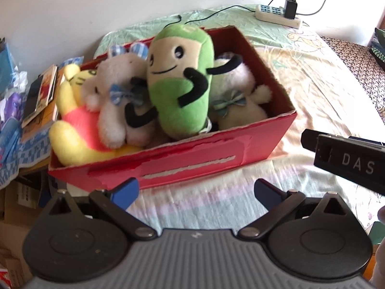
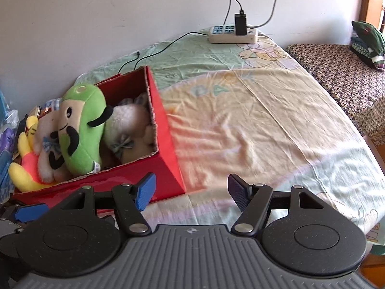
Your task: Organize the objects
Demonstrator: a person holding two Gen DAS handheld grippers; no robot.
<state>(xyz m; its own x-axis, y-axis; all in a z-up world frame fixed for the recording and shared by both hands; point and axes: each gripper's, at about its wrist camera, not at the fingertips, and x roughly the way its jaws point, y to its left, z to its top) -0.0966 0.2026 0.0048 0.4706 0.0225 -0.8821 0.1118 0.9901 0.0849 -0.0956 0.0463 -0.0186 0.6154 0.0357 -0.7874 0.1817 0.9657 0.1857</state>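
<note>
A red cardboard box [image 1: 192,163] [image 2: 168,144] stands on the bed, packed with plush toys. A green plush [image 1: 182,79] [image 2: 81,130] stands upright in the middle. To its left lie a white plush with a blue bow [image 1: 115,101] and a yellow bear in a red shirt [image 1: 77,130] [image 2: 26,154]. Another white plush with a green bow [image 1: 235,96] [image 2: 125,130] fills the right end. My left gripper [image 1: 196,192] is open just in front of the box, holding nothing. My right gripper [image 2: 191,192] is open near the box's right corner, also holding nothing.
A patterned bedsheet [image 2: 264,110] covers the bed to the right of the box. A power strip [image 2: 233,33] with a charger and cable lies by the wall. Books [image 1: 41,94] and clutter sit left of the box. Folded clothes [image 2: 368,43] rest far right.
</note>
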